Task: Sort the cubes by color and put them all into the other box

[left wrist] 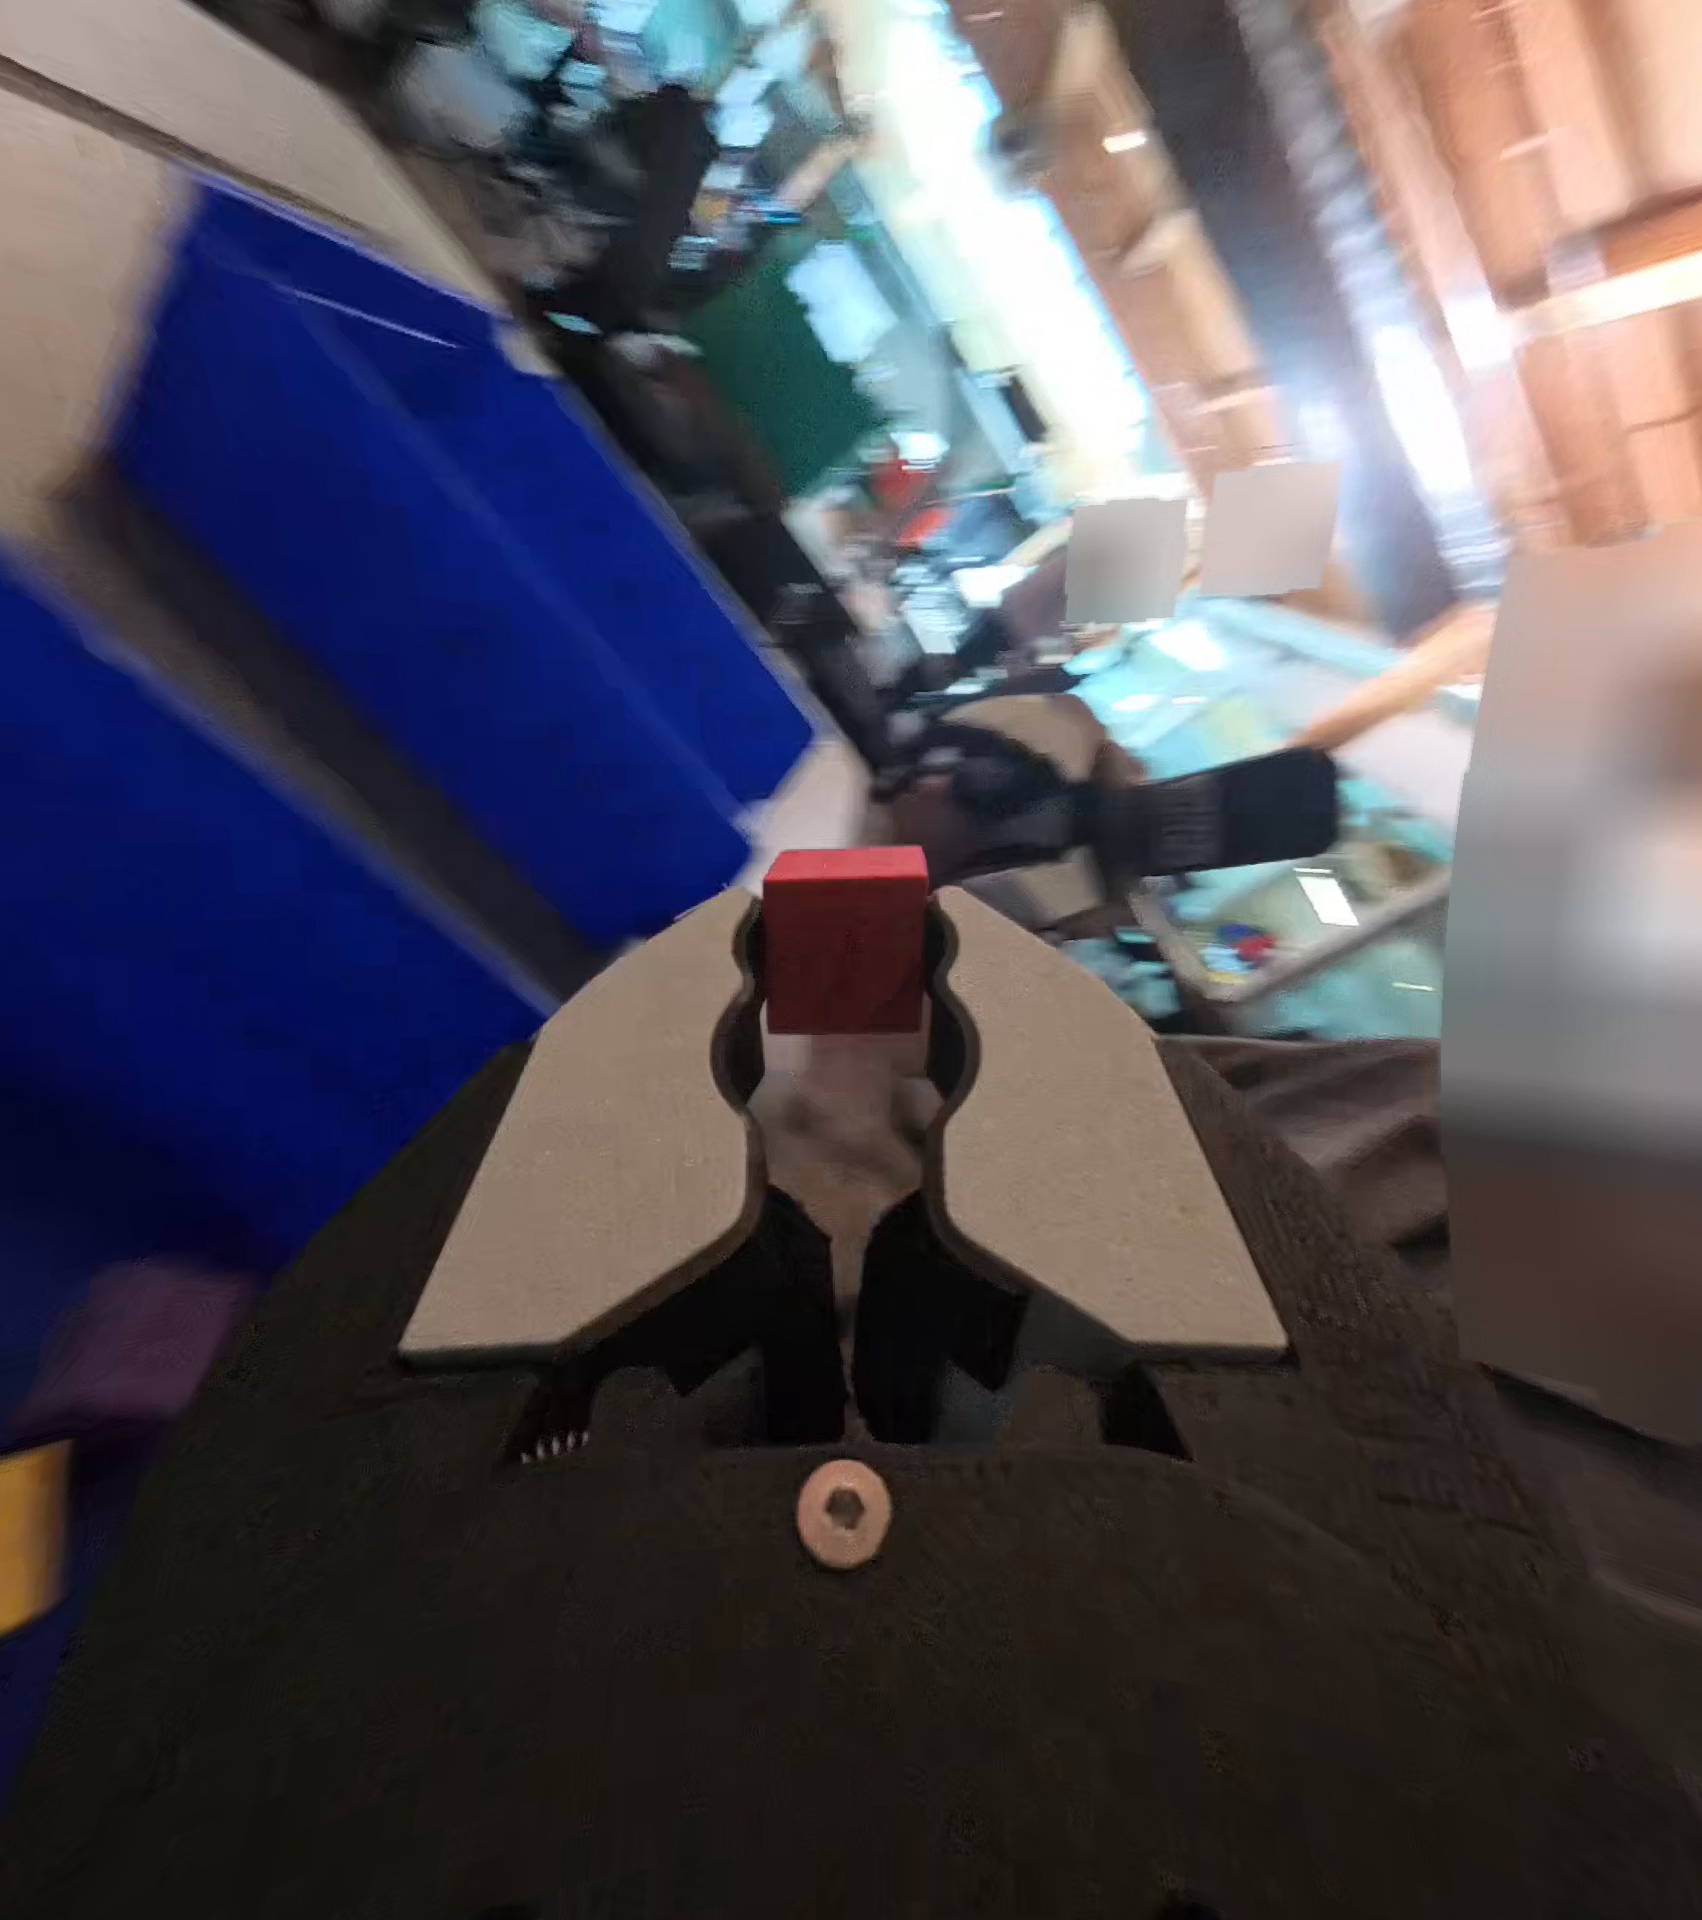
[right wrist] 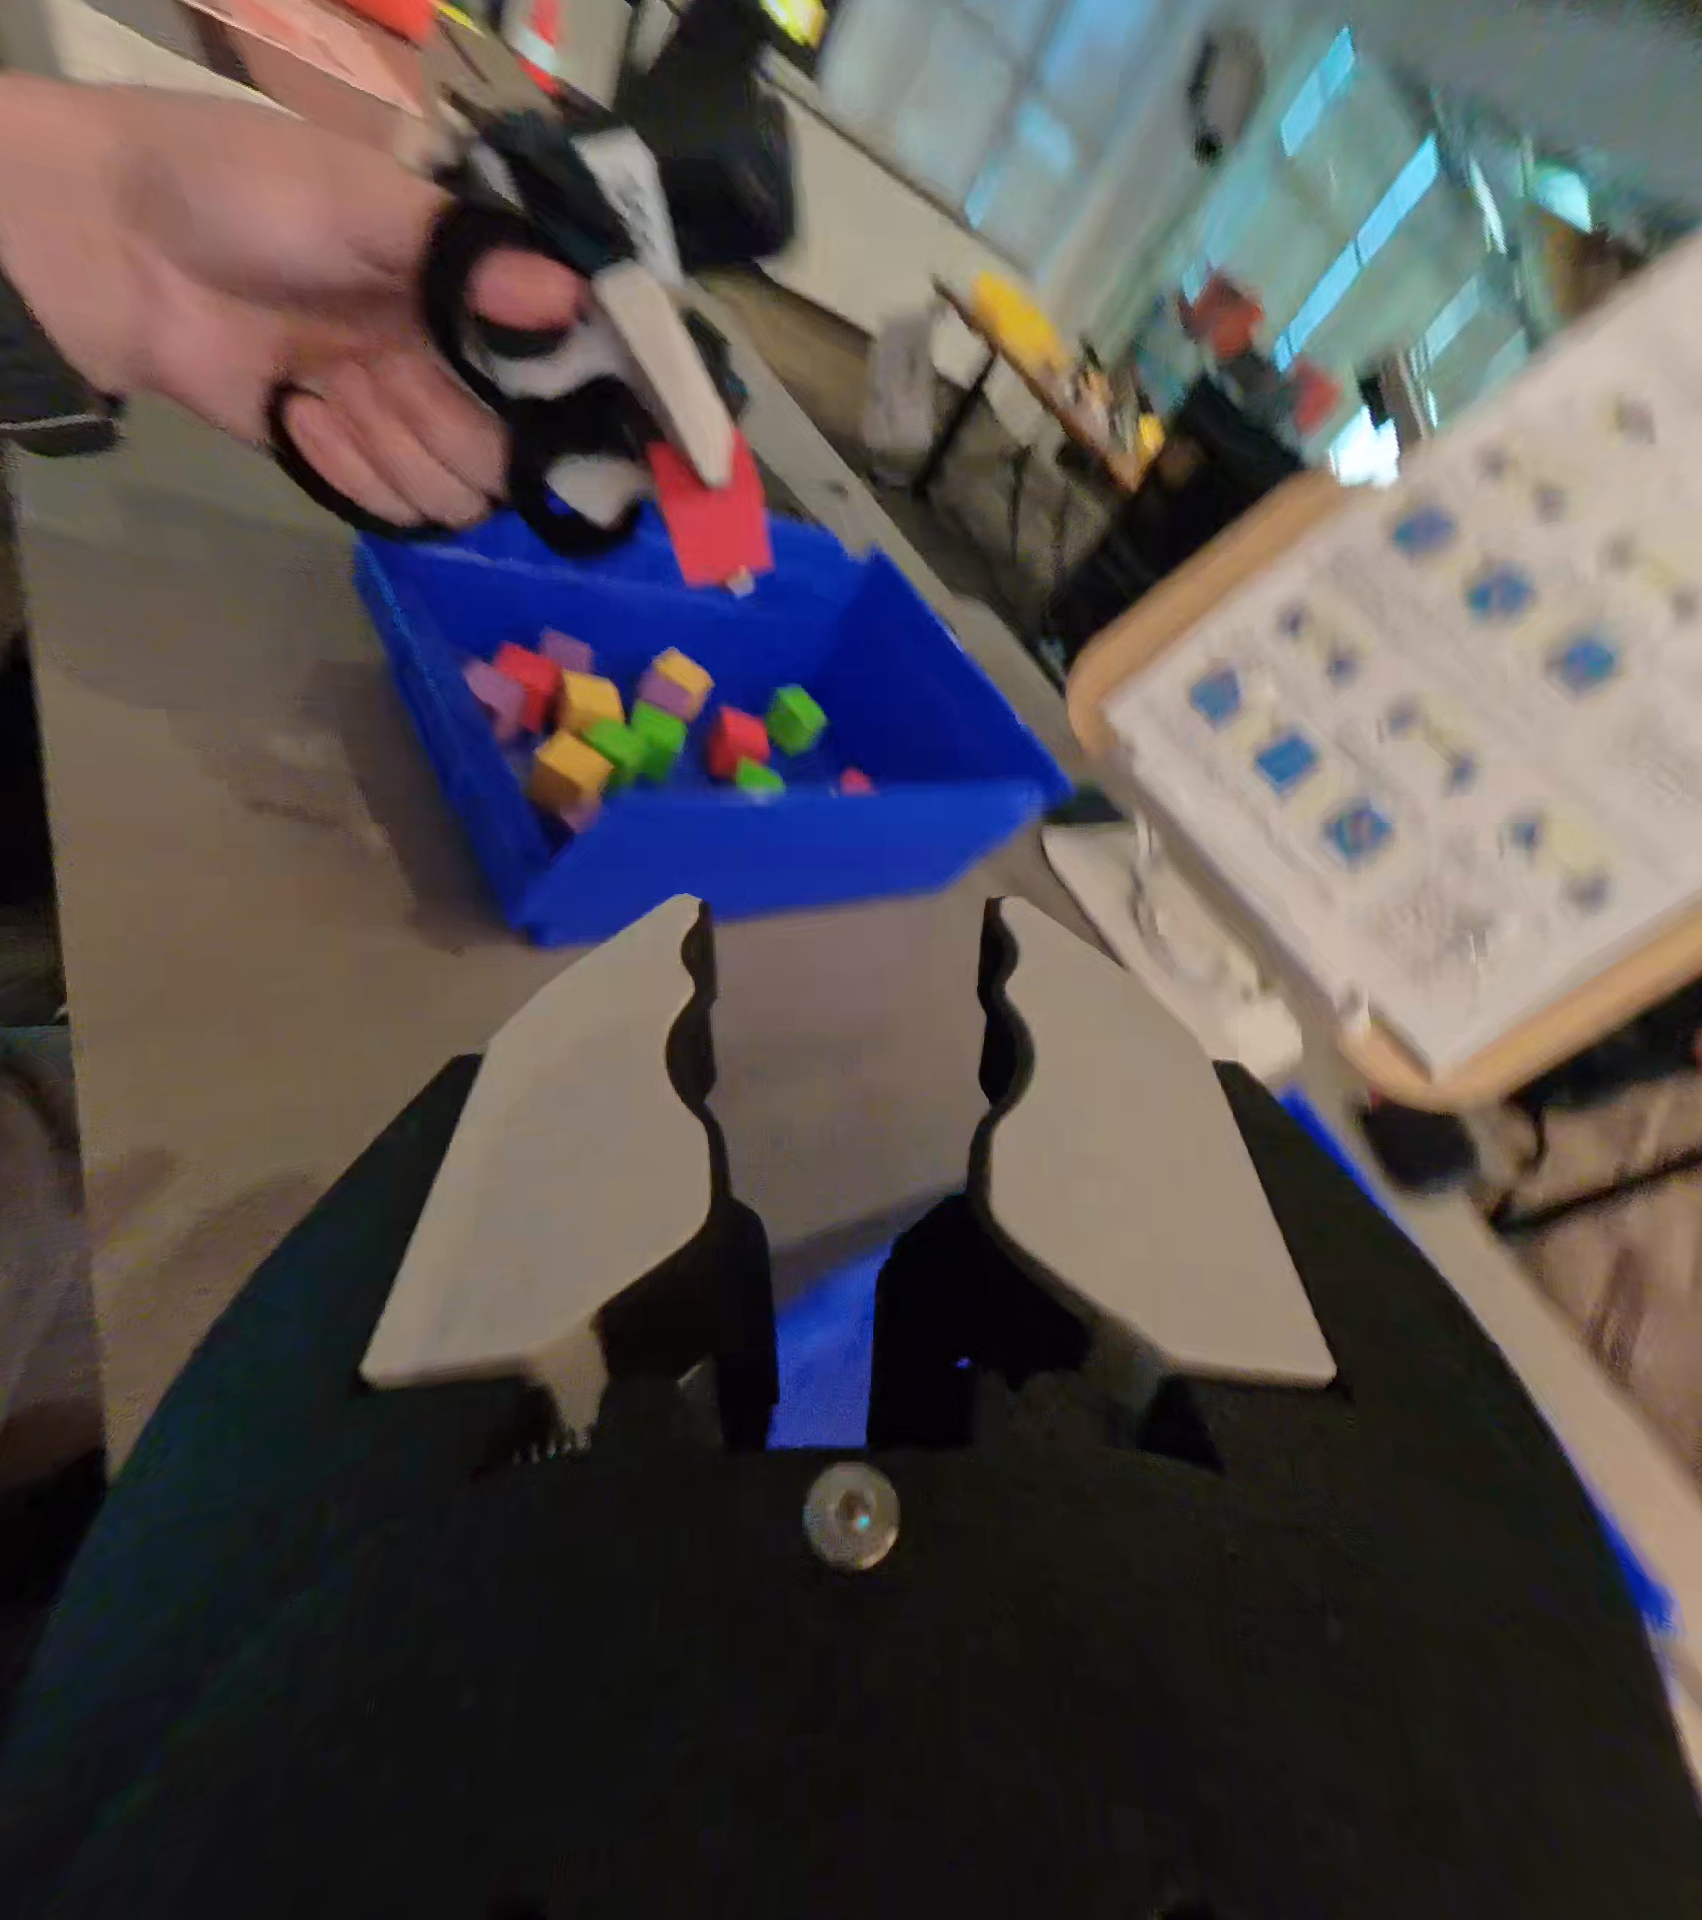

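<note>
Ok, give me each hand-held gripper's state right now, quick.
Left hand-held gripper: closed on a red cube, above the blue bin.
Right hand-held gripper: open, holding nothing, over the grey table near the bin.

A grey table (right wrist: pixel 234 810) runs away from me, its surface plain and matte. On it, toward the far end, sits a blue bin (right wrist: pixel 774 862), its near wall facing down the length of the table. Inside lie small cubes (right wrist: pixel 639 717) in red, orange, green and purple, heaped toward the bin's left side. By the table's right edge there is a wooden-framed board (right wrist: pixel 1429 1049) with a printed sheet on it, tilted up; whether it rests on the table I cannot tell.
</note>
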`<state>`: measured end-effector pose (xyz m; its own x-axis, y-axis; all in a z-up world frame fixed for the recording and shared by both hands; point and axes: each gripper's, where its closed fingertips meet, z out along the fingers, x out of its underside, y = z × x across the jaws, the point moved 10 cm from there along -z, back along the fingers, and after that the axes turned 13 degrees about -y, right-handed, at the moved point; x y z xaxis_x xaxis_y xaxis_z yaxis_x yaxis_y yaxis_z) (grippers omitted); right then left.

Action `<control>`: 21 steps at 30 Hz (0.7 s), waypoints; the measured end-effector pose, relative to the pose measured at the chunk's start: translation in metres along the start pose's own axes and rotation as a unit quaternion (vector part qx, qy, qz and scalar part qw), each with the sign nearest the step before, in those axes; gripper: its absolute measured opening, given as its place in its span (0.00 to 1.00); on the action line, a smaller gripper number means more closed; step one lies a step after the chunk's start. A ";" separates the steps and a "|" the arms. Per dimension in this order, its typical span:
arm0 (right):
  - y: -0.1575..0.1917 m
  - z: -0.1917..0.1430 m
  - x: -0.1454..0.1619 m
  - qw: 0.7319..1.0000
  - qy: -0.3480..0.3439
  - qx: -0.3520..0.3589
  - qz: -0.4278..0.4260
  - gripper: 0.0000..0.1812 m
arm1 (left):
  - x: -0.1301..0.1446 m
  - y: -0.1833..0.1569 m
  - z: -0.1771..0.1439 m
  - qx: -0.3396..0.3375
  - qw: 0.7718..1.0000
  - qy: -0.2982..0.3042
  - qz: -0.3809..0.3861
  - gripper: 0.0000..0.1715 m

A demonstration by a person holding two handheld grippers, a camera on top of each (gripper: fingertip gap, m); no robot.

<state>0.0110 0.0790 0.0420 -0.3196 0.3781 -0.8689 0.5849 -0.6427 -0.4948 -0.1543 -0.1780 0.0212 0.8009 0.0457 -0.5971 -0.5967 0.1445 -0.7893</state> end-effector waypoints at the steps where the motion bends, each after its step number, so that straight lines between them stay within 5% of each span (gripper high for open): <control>1: 0.005 0.014 -0.007 0.999 -0.013 -0.025 -0.021 0.27 | 0.005 -0.004 0.004 0.035 0.999 0.004 -0.024 0.16; 9: 0.020 0.072 -0.046 0.990 -0.057 -0.116 -0.063 0.25 | 0.025 -0.028 0.032 0.162 0.982 0.038 -0.085 0.16; 13: 0.023 0.079 -0.053 0.988 -0.060 -0.124 -0.073 0.16 | 0.027 -0.029 0.037 0.173 0.980 0.038 -0.090 0.17; 21: 0.010 0.072 -0.055 0.991 -0.022 -0.120 -0.057 0.15 | 0.026 -0.023 0.043 0.186 0.975 -0.020 -0.121 0.22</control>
<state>-0.0199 0.0038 0.0834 -0.4222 0.4061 -0.8105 0.7023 -0.4187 -0.5757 -0.1172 -0.1372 0.0300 0.9215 0.0039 -0.3884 -0.3371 0.5049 -0.7946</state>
